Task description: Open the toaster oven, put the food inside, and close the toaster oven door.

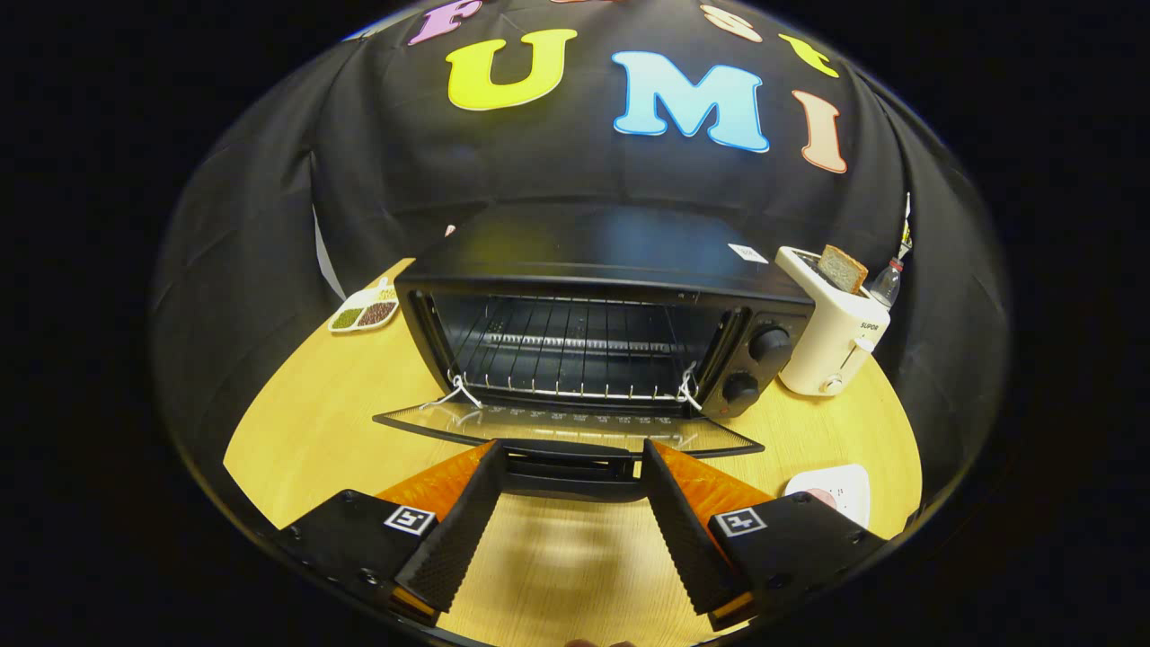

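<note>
Gripper view, looking along the two fingers toward the toaster oven, which stands on a wooden table in front of the black cloth wall; its glass door is swung fully down and lies flat just above the table surface, hinged at the oven's lower front edge. The gripper has its fingers spread wide, one tip at each end of the door handle; the handle lies between the tips, and contact on either side cannot be judged. Inside the open cavity a wire rack spans the width; short white cords join the rack's front corners to the door; no food rests on the rack. Two round knobs sit one above the other on the oven's right-hand panel. Just to the right of the oven stands a cream pop-up toaster with a slice of bread protruding from its slot; a small bottle stands behind the toaster. A white plate lies on the table beyond the right finger, partly hidden; a divided dish of grains or beans lies at the oven's far left.
</note>
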Demonstrator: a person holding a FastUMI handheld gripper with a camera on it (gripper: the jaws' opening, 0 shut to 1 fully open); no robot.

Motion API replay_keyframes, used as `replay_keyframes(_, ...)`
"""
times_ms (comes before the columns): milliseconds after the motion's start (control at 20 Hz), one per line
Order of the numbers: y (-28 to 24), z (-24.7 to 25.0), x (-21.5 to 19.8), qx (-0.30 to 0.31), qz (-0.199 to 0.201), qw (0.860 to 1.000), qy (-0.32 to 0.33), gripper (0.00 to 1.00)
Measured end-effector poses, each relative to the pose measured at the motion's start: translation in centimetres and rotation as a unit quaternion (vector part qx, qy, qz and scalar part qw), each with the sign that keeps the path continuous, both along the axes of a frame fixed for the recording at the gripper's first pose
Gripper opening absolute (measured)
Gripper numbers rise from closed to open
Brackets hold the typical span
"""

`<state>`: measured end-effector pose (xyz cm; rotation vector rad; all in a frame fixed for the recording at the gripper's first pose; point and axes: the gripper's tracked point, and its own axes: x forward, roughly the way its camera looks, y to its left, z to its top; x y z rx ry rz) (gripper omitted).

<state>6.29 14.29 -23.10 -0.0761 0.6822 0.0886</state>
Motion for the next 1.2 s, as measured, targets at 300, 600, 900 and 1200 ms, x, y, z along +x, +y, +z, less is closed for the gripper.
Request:
replay_keyframes(300, -0.3, -5.0, -2.8, 0.015, 0.009, 0.997, 0.078, 0.98)
replay_keyframes(600, -3.6, -5.4, -4.2, -0.006, 0.002, 0.996, 0.085, 0.98)
replay_keyframes(900, -7.6, -3.3, -6.6, -0.002, -0.004, 0.996, 0.087, 0.98)
replay_keyframes(1200, -14.9, -0.9, -7.5, -0.005, -0.024, 0.996, 0.085, 0.98)
